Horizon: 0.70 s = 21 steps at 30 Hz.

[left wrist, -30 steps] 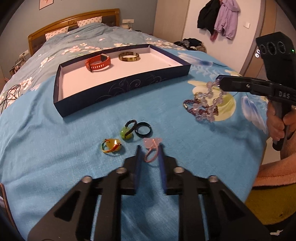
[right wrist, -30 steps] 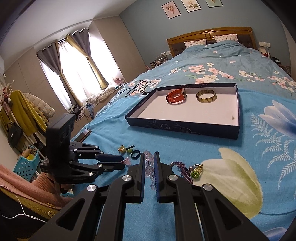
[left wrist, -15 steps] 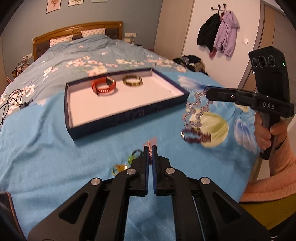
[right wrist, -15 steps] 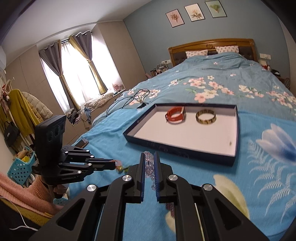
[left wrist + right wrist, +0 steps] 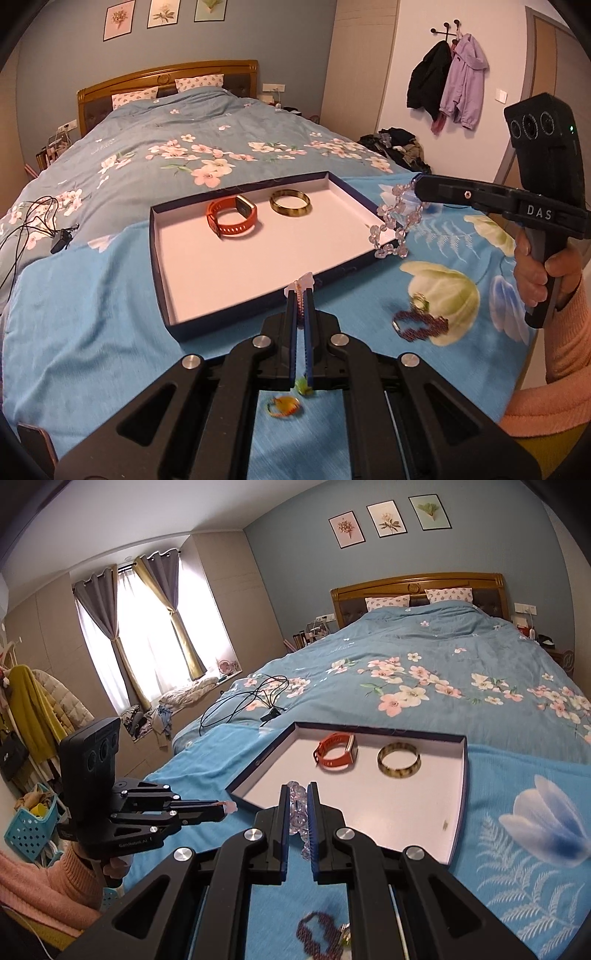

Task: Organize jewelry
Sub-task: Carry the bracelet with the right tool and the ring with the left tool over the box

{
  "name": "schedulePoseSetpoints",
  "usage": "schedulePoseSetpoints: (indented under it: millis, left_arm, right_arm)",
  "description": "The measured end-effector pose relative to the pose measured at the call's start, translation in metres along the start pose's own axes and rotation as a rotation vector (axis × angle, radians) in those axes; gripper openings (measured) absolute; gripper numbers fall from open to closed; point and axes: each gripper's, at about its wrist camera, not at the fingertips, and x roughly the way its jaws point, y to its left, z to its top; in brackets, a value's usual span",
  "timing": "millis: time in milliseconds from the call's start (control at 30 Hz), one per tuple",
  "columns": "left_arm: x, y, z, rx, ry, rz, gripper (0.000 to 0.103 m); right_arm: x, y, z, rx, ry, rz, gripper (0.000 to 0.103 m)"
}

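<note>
Left gripper (image 5: 303,295): I've lifted it off the bedspread toward the tray (image 5: 162,273); fingers clamped on the pink bracelet (image 5: 301,291).
Right gripper (image 5: 297,812): risen to the tray's edge, pinching the clear bead bracelet (image 5: 393,227).
Left behind: purple bracelet (image 5: 419,325), rings (image 5: 284,404).

Your left black plastic hand-held gripper (image 5: 303,301) has blue finger pads (image 5: 291,325) and round silver screws (image 5: 263,342). Your right black hand-held gripper (image 5: 297,805) carries white letters "DAS" (image 5: 538,212). Your sleeves (image 5: 565,332) are salmon-pink knit; your skin is light.
</note>
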Motion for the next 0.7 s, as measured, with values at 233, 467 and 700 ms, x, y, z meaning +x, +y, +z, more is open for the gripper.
schedulePoseSetpoints:
  millis: [233, 467, 700]
  left_arm:
    - [0.011, 0.005, 0.015, 0.005, -0.006, 0.022, 0.003]
    - [0.021, 0.011, 0.029, 0.020, -0.014, 0.054, 0.003]
    - [0.033, 0.023, 0.040, 0.011, -0.012, 0.074, 0.003]
  right_arm:
    - [0.013, -0.007, 0.014, 0.002, -0.007, -0.008, 0.007]
    - [0.029, -0.013, 0.025, 0.012, 0.001, -0.016, 0.007]
    - [0.048, -0.025, 0.034, 0.035, 0.017, -0.031, 0.007]
